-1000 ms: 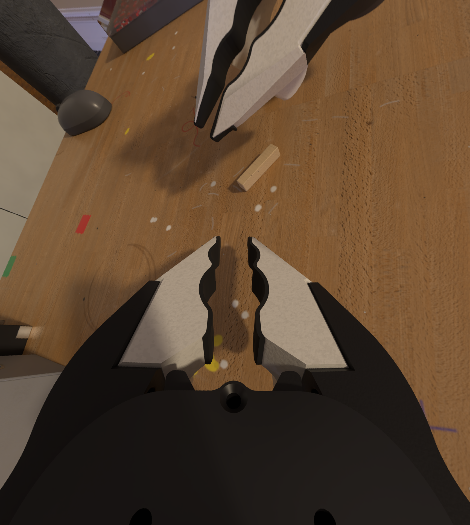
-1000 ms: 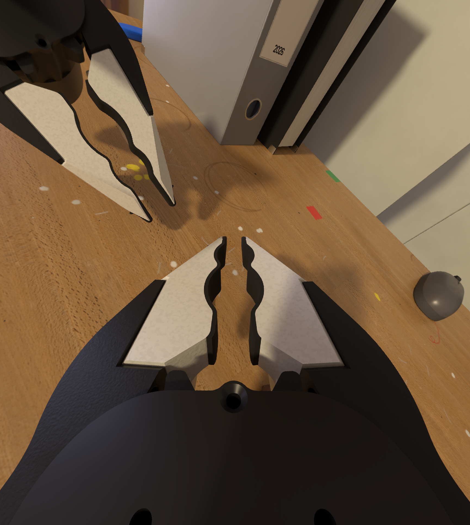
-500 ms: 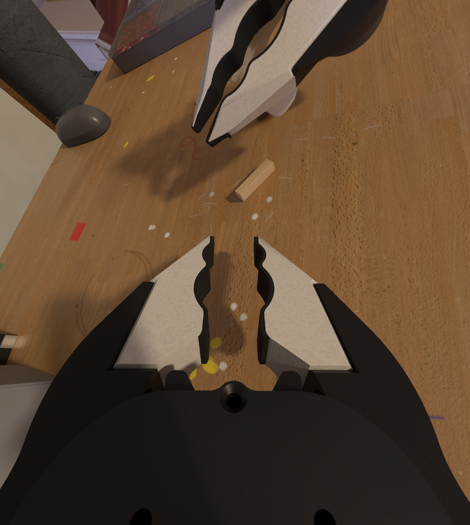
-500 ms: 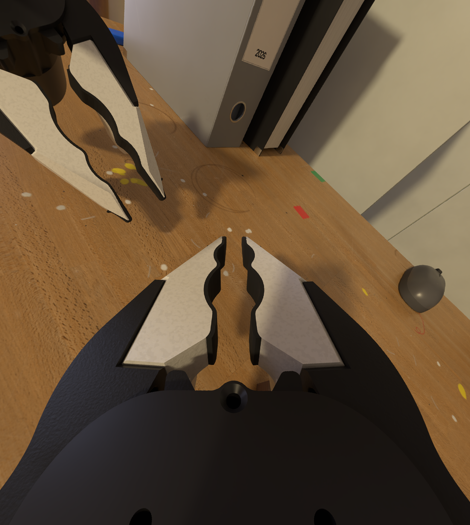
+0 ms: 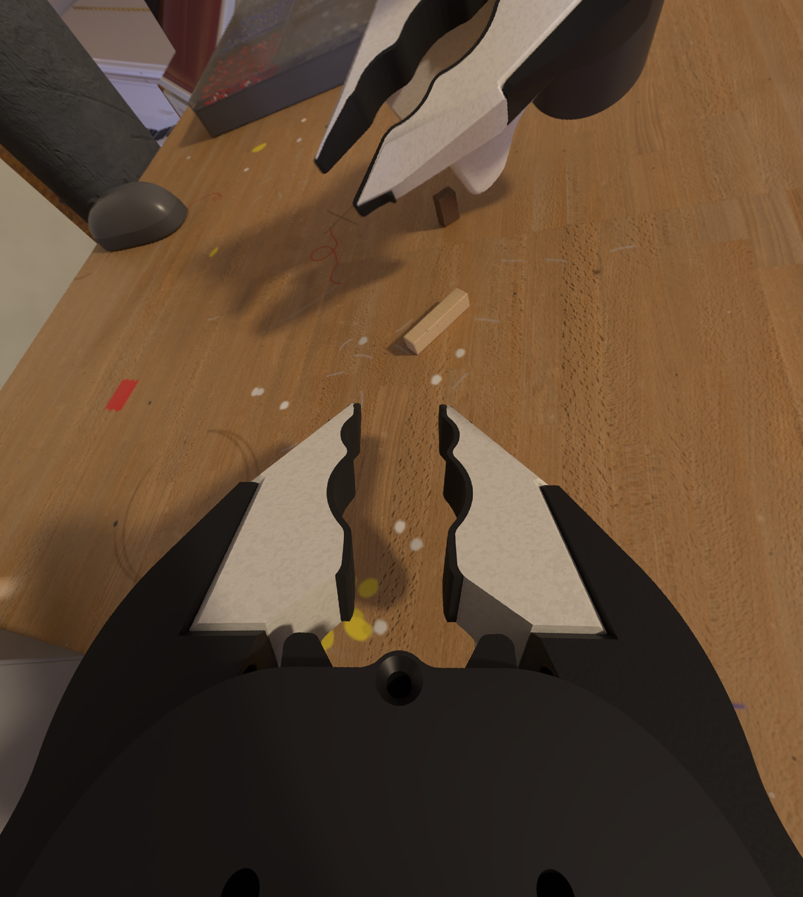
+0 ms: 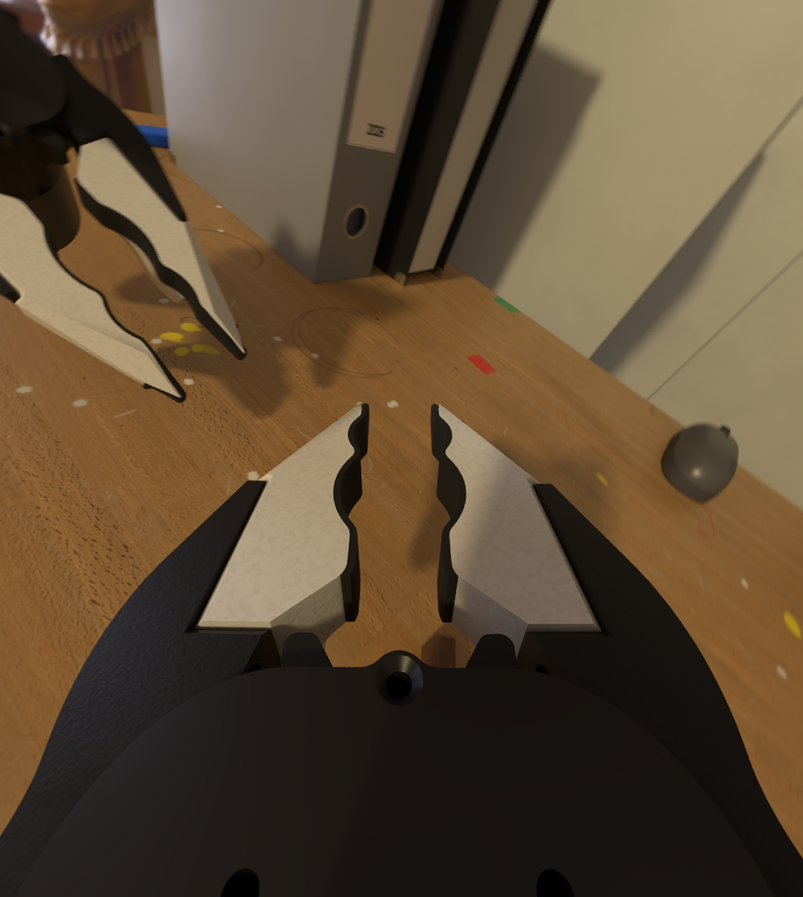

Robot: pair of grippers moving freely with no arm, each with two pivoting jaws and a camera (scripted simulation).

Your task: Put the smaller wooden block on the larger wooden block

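Note:
A long pale wooden block (image 5: 435, 322) lies flat on the wooden table (image 5: 656, 388), a short way ahead of my left gripper (image 5: 399, 410), which is open and empty. A small dark brown block (image 5: 446, 206) stands farther off, just under the right gripper (image 5: 343, 189), seen from the left wrist view. In the right wrist view my right gripper (image 6: 399, 410) is open and empty above bare table; no block shows there. The left gripper (image 6: 210, 373) shows at upper left in that view, open.
A grey dome-shaped object (image 5: 135, 221) sits by the table's edge, also in the right wrist view (image 6: 698, 461). Grey binders (image 6: 292, 145) stand upright at the back. A dark box (image 5: 273, 73) lies at the far end. Red (image 5: 121, 395) and green (image 6: 505, 305) tape marks.
Both grippers have opened wider. Both have pulled back and up, so the pale block looks farther off and the small dark block has come into view under the right gripper.

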